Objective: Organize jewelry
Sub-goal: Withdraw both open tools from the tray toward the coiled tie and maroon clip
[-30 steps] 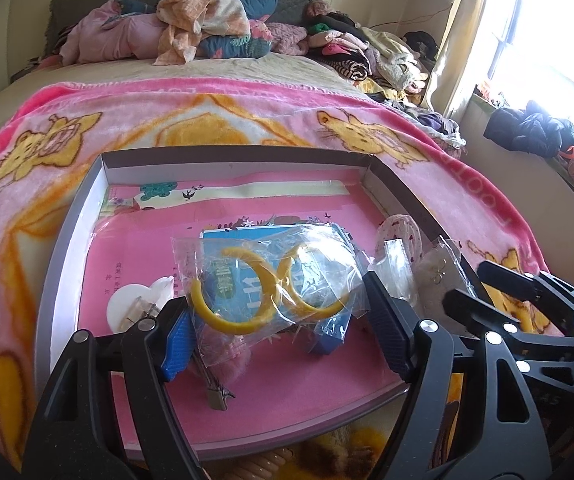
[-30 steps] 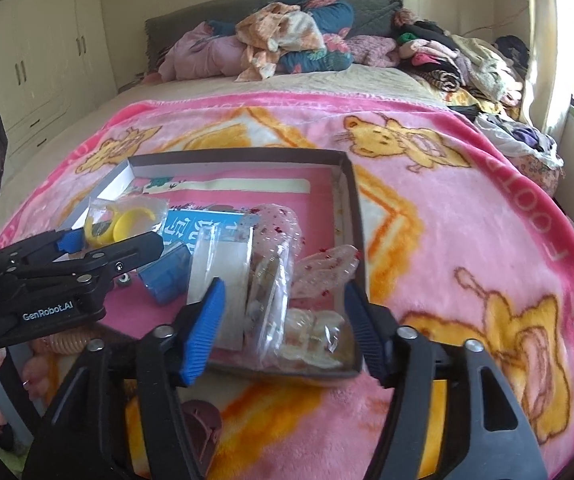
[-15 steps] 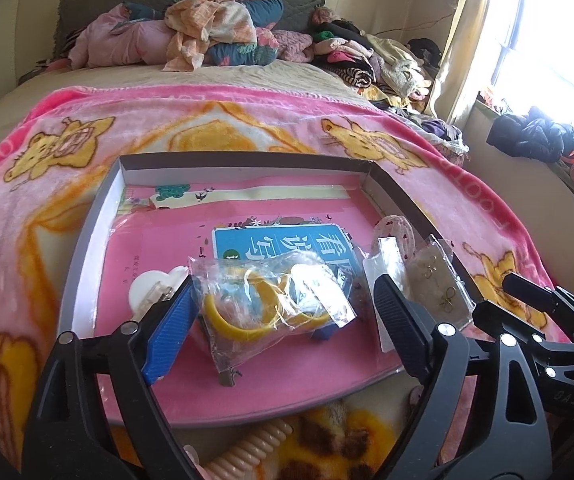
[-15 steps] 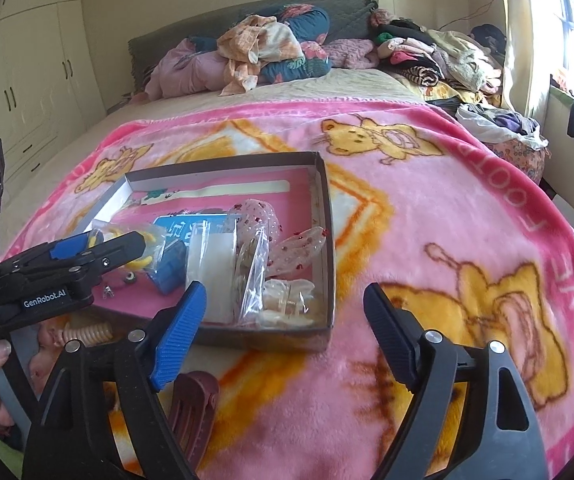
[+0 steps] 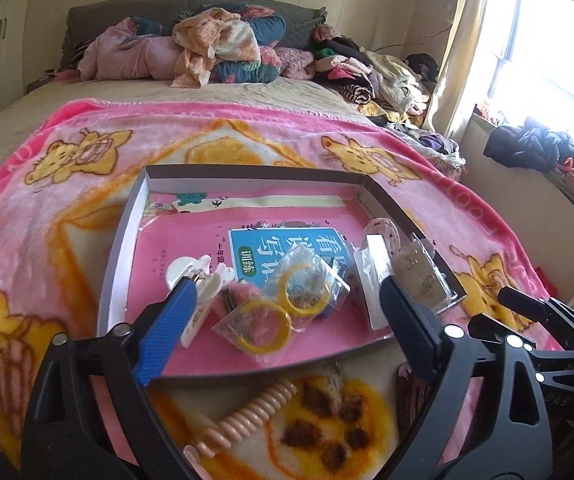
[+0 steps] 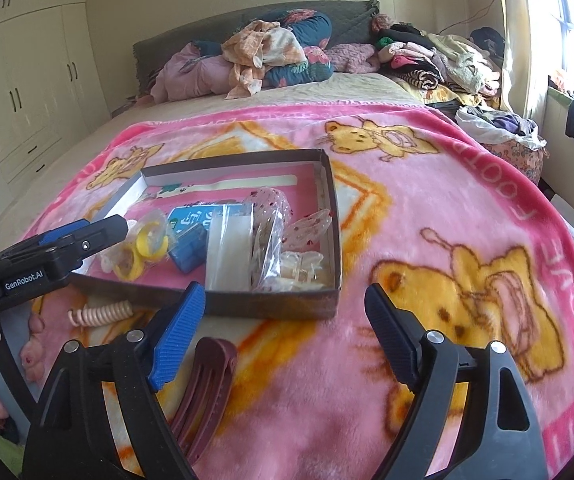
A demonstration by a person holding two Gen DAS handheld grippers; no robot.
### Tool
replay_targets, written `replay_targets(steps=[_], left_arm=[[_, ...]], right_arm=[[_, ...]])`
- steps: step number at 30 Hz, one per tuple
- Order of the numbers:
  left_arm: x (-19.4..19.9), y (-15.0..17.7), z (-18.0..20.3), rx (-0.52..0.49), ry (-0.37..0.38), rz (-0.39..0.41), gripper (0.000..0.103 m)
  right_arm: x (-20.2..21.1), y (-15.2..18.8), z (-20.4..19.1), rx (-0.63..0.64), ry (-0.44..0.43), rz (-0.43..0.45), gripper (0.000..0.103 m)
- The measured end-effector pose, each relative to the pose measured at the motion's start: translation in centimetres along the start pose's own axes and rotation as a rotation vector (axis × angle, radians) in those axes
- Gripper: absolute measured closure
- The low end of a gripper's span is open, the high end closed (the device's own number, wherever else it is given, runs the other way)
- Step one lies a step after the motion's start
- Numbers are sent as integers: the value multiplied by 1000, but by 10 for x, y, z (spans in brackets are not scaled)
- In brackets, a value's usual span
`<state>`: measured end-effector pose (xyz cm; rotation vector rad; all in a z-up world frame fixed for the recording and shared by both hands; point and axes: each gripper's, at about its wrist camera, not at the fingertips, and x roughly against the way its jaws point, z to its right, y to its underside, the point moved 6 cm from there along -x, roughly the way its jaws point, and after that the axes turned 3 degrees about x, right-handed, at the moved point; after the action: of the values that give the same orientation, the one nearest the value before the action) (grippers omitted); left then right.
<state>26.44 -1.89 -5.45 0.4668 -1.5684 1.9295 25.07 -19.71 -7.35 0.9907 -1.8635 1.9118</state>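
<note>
Both tools stand apart and empty over a bed spread with a pink cartoon blanket [image 6: 427, 208]: the left tool [image 5: 283, 312] has just been widening above the near edge of a shallow cardboard box [image 6: 329, 200], nothing pinched between its pads, and the right tool [image 6: 283, 308] hangs short of the box over the blanket. Inside the box lie clear bags of yellow hoop earrings [image 5: 283, 304], a white hair clip [image 5: 191, 276], a blue booklet [image 5: 287, 252], a bag of small stud earrings [image 5: 419, 268] and clear plastic claw clips [image 6: 303, 268]. Outside it, on the blanket, rest a peach coiled hair tie [image 5: 243, 412] and a maroon hair clip [image 6: 203, 392]. The bags look light, slick and crinkly, likely best pinched at a flat corner; the hoops seem rigid. The coil looks springy, the maroon clip stiff enough to take across its body.
</note>
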Motion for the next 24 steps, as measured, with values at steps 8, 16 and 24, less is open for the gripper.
replay_targets(steps=[8, 16, 24], left_arm=[[14, 13, -2, -12, -7, 0, 17], [21, 32, -12, -12, -16, -21, 17], [22, 51, -23, -27, -17, -58, 17]], right_arm=[[8, 12, -11, 18, -10, -10, 23], [8, 31, -26, 32, -27, -43, 23], [-4, 50, -43, 55, -45, -100, 23]])
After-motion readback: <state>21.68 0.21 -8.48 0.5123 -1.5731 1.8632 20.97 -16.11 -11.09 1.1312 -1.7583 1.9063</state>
